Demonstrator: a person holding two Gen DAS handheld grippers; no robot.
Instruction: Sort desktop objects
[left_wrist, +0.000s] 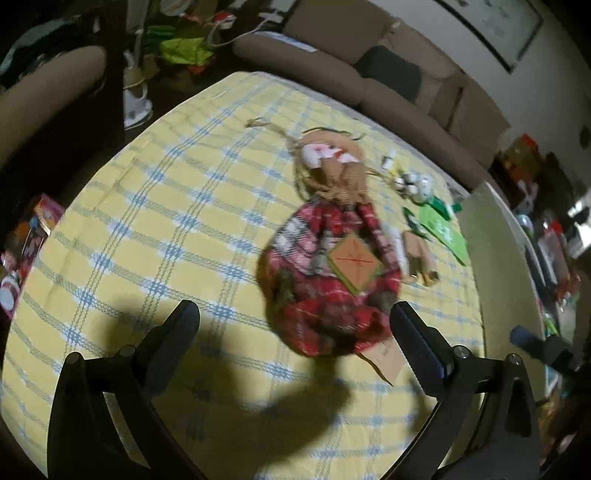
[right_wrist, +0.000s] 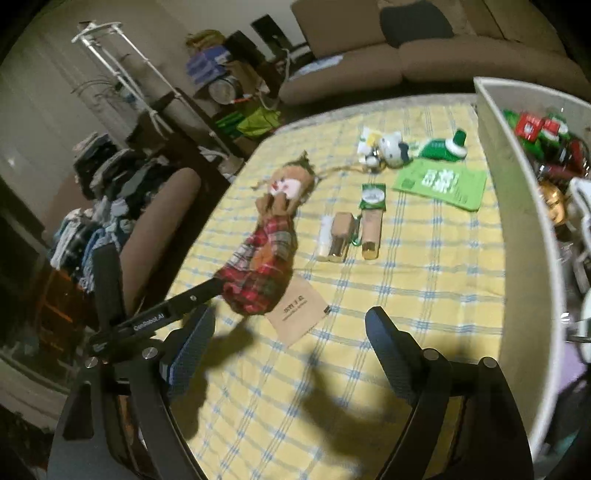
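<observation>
Both claws gape wide and empty: left claw (left_wrist: 293, 325) near doll (left_wrist: 328, 266), right claw (right_wrist: 291, 332).

My left wrist camera looks forward and steeply down along its two fingers (left_wrist: 192, 325), low and close over the yellow checked tablecloth (left_wrist: 177, 206), with the rag doll (left_wrist: 328, 266) blurred just ahead of the tips. My right wrist camera sits further back, tilted down less, facing across the same tablecloth (right_wrist: 424, 295) toward the sofa (right_wrist: 424, 62). Both views share the doll (right_wrist: 266, 258), the green packet (right_wrist: 443, 184) and the white bin's wall (right_wrist: 524, 236).
</observation>
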